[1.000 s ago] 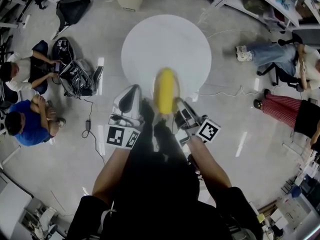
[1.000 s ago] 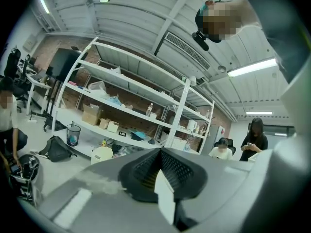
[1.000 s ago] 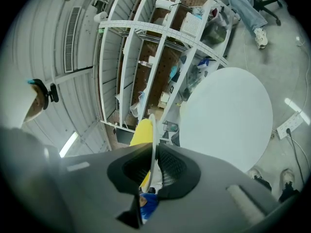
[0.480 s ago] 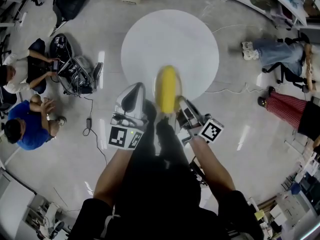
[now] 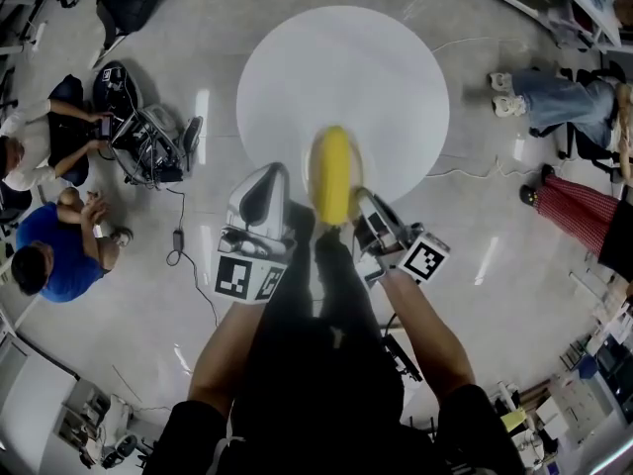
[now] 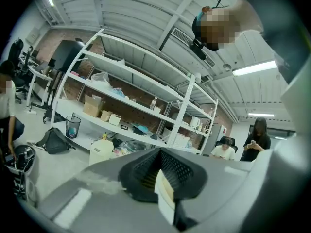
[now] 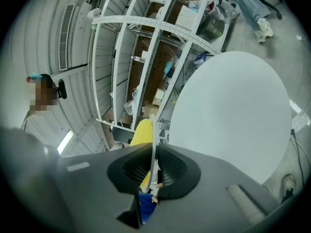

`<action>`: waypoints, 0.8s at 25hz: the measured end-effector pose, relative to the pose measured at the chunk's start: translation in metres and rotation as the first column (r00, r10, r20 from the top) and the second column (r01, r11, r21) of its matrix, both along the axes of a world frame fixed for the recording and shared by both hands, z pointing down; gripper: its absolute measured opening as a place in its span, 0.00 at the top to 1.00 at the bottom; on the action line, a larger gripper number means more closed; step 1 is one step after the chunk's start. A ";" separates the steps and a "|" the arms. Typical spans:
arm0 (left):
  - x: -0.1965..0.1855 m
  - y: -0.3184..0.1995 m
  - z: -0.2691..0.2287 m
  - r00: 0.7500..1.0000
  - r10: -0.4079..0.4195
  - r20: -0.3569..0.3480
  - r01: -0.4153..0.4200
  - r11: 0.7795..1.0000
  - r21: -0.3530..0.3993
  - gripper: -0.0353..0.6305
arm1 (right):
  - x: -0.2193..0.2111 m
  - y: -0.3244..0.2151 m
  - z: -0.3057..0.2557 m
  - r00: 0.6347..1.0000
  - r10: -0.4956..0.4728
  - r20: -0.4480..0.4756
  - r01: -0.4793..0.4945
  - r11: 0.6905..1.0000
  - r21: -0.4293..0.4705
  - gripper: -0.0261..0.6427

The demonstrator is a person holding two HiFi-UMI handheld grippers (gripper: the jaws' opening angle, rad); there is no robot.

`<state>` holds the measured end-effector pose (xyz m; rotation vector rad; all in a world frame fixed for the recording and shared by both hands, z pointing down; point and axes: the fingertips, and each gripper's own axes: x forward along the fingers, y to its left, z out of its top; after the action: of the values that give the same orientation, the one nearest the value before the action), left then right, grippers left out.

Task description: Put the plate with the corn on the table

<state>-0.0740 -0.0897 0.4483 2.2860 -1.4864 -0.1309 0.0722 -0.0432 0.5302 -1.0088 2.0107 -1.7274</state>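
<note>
A yellow corn cob lies on a white plate held between both grippers, over the near edge of the round white table in the head view. The plate itself hardly shows against the table there. My left gripper is shut on the plate's left rim, seen as a white edge between its jaws. My right gripper is shut on the right rim; the thin plate edge runs up from its jaws, with the corn beside it and the table beyond.
Two people sit on the floor at left beside a cart of gear and a cable. More people sit on chairs at right. White shelving and a white bin stand beyond the table.
The table has grown larger and nearer in the head view. Both grippers stay shut on the plate, and the corn has shifted slightly forward over the table's near edge.
</note>
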 end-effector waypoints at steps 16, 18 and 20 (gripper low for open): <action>-0.003 -0.005 0.047 1.000 -0.003 -0.015 0.003 0.999 -0.034 0.94 | -0.003 -0.013 0.059 1.000 0.009 -0.013 -0.009 1.000 -0.025 0.90; -0.001 -0.005 0.051 1.000 0.001 -0.014 -0.001 0.999 -0.036 0.94 | -0.001 -0.012 0.068 1.000 0.005 -0.019 -0.005 1.000 -0.029 0.90; 0.000 -0.005 0.054 1.000 0.005 -0.015 -0.005 0.999 -0.037 0.94 | 0.000 -0.014 0.072 1.000 0.012 -0.023 -0.013 0.999 -0.031 0.90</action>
<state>-0.0744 -0.0950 0.5020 2.2546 -1.4638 -0.1178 0.0721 -0.0569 0.6022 -1.0531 1.9932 -1.7537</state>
